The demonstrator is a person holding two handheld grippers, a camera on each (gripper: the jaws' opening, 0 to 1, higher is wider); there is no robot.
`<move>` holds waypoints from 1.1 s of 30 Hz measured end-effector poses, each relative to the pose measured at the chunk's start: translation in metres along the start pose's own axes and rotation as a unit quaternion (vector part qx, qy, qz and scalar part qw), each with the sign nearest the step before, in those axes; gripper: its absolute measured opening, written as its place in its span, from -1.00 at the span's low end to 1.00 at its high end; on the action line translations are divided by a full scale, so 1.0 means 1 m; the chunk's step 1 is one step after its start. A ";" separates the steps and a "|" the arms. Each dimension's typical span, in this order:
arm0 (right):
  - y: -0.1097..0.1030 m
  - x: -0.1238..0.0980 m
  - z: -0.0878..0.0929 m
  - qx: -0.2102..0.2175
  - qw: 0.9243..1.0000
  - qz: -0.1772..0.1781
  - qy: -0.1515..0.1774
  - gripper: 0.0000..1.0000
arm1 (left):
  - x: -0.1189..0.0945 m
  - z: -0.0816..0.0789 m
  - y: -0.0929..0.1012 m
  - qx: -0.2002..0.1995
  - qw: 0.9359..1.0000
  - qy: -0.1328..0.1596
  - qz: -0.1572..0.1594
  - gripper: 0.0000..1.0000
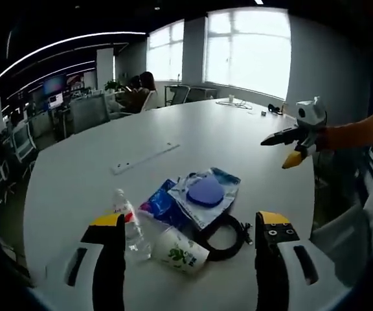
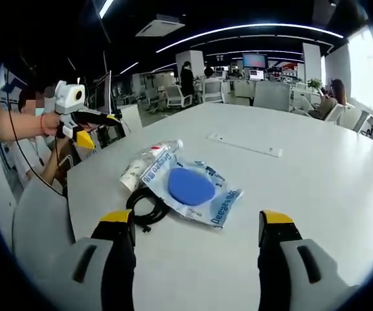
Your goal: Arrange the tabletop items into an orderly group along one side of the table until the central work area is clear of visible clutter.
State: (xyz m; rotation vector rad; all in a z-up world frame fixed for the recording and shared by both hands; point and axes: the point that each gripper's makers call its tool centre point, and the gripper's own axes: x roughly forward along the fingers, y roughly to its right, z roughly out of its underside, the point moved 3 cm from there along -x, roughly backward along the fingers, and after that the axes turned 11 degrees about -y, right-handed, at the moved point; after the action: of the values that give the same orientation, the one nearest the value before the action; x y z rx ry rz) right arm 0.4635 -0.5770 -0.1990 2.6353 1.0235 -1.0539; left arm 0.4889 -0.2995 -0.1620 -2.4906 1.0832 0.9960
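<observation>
One bottle (image 1: 127,223), one paper cup (image 1: 180,249), two packets (image 1: 206,194), one black cable (image 1: 228,236), one white strip (image 1: 144,158).

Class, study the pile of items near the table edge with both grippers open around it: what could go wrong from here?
1. The paper cup lies on its side against the plastic bottle; nudging either may send both rolling, perhaps off the nearby table edge.
2. The black cable coil sits partly under the blue packet, so lifting the packet might drag it.
3. The left gripper and right gripper approach from opposite sides and may collide.

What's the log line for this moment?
left hand-held gripper: open | right hand-held gripper: open | cup, bottle, cable, pouch: clustered, untouched
</observation>
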 end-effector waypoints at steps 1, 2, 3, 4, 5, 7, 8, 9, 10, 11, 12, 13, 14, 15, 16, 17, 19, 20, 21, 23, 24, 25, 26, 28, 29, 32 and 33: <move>0.001 0.001 -0.001 0.000 1.000 0.000 0.002 0.55 | 0.002 -0.002 0.000 0.000 1.000 0.000 0.001 0.68; 0.002 0.002 -0.001 0.001 1.000 0.000 0.002 0.54 | 0.005 -0.004 0.000 0.001 1.000 -0.001 0.002 0.68; 0.003 0.004 -0.001 0.001 1.000 0.000 0.001 0.54 | 0.006 -0.005 0.000 0.002 1.000 -0.001 0.002 0.67; 0.004 0.005 -0.001 0.001 1.000 0.000 0.001 0.53 | 0.009 -0.007 -0.001 0.005 1.000 -0.003 0.001 0.66; 0.004 0.006 -0.002 0.000 1.000 0.000 0.002 0.53 | 0.012 -0.009 -0.001 0.009 1.000 -0.006 0.002 0.66; 0.006 0.009 -0.002 0.001 1.000 0.000 0.002 0.53 | 0.017 -0.014 0.000 0.011 1.000 -0.006 0.003 0.66; 0.007 0.010 -0.003 0.001 1.000 0.000 0.002 0.52 | 0.019 -0.016 0.000 0.011 1.000 -0.006 0.003 0.65; 0.007 0.011 -0.002 0.000 1.000 0.000 0.003 0.52 | 0.021 -0.019 0.000 0.012 1.000 -0.006 0.004 0.64; 0.009 0.012 -0.002 0.002 1.000 0.000 0.003 0.52 | 0.025 -0.021 0.000 0.012 1.000 -0.008 0.004 0.64; 0.009 0.013 -0.003 0.002 1.000 -0.001 0.003 0.51 | 0.028 -0.022 0.000 0.015 1.000 -0.011 0.002 0.63; 0.010 0.014 -0.003 0.002 1.000 -0.002 0.003 0.51 | 0.031 -0.022 0.000 0.017 1.000 -0.015 0.001 0.61; 0.012 0.016 -0.003 0.002 1.000 -0.002 0.005 0.51 | 0.035 -0.024 -0.001 0.018 1.000 -0.018 0.000 0.61; 0.013 0.017 -0.003 0.003 1.000 -0.001 0.004 0.51 | 0.038 -0.024 -0.002 0.018 1.000 -0.020 -0.001 0.61; 0.015 0.019 -0.002 0.004 1.000 -0.001 0.003 0.50 | 0.042 -0.024 -0.003 0.015 1.000 -0.024 0.001 0.61; 0.017 0.021 -0.002 0.005 1.000 0.000 0.002 0.50 | 0.045 -0.025 -0.004 0.015 1.000 -0.024 0.002 0.60; 0.017 0.022 -0.002 0.006 1.000 0.000 0.003 0.49 | 0.047 -0.025 -0.004 0.015 1.000 -0.026 0.000 0.59; 0.021 0.025 -0.001 0.010 1.000 0.001 0.003 0.46 | 0.055 -0.026 -0.007 0.016 0.999 -0.034 -0.003 0.56; 0.022 0.026 -0.001 0.013 1.000 0.001 0.004 0.46 | 0.058 -0.025 -0.008 0.015 0.999 -0.038 -0.005 0.55; 0.024 0.028 -0.001 0.015 1.000 0.001 0.005 0.45 | 0.061 -0.025 -0.009 0.016 0.999 -0.040 -0.006 0.53; 0.026 0.031 0.000 0.022 1.000 0.002 0.005 0.43 | 0.066 -0.025 -0.011 0.013 0.999 -0.043 -0.005 0.53; 0.028 0.033 0.000 0.026 1.000 0.003 0.006 0.43 | 0.068 -0.026 -0.011 0.010 0.999 -0.042 -0.003 0.54; 0.029 0.034 0.000 0.028 1.000 0.004 0.006 0.43 | 0.070 -0.026 -0.012 0.008 0.999 -0.042 -0.002 0.54; 0.029 0.036 0.000 0.031 1.000 0.002 0.005 0.42 | 0.072 -0.026 -0.012 0.008 0.999 -0.044 -0.002 0.53; 0.031 0.038 -0.001 0.035 0.999 0.002 0.009 0.42 | 0.076 -0.025 -0.013 0.007 0.999 -0.049 -0.003 0.53; 0.030 0.039 -0.002 0.035 0.999 0.002 0.008 0.41 | 0.078 -0.025 -0.013 0.005 0.999 -0.051 -0.001 0.53; 0.032 0.043 -0.002 0.035 0.999 0.005 0.007 0.40 | 0.084 -0.021 -0.015 0.002 0.998 -0.058 -0.003 0.51; 0.033 0.046 -0.001 0.038 0.999 0.007 0.004 0.38 | 0.086 -0.020 -0.016 -0.002 0.998 -0.061 -0.005 0.50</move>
State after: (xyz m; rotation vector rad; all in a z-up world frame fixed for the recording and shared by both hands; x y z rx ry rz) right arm 0.5089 -0.5766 -0.2319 2.7031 0.9847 -1.1026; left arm 0.5525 -0.3444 -0.2062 -2.4005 1.0312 1.1330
